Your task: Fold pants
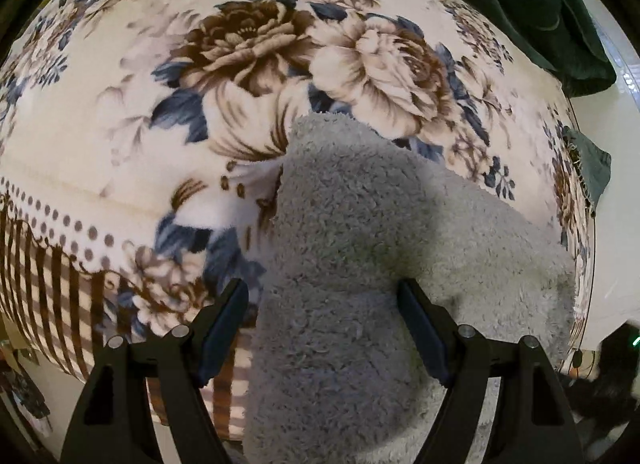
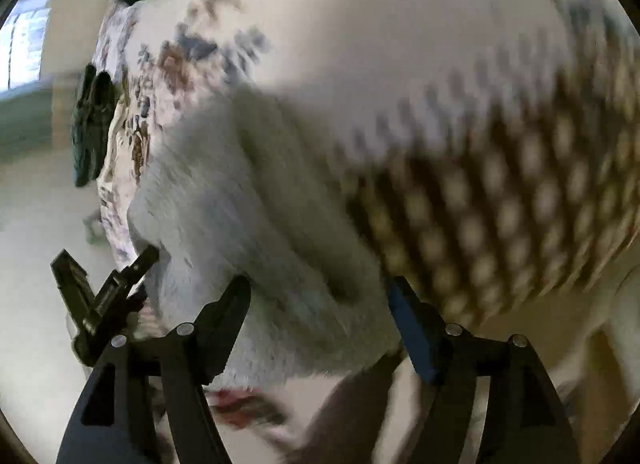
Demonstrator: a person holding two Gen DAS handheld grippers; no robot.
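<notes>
Pants (image 1: 360,264): grey fleece, draped off bed (image 1: 100,143) edge. L tool (image 1: 322,300), R tool (image 2: 318,296): jaws apart, astride fabric. Step: pre-grasp. Next: clamp, lift.

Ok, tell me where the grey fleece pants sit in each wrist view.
Left wrist: the grey fleece pants fill the lower centre, running down between the open left gripper.
Right wrist: blurred, they cross the centre-left, reaching the open right gripper.
Shared landmark: the floral blanket beneath them, with its brown striped border.
</notes>
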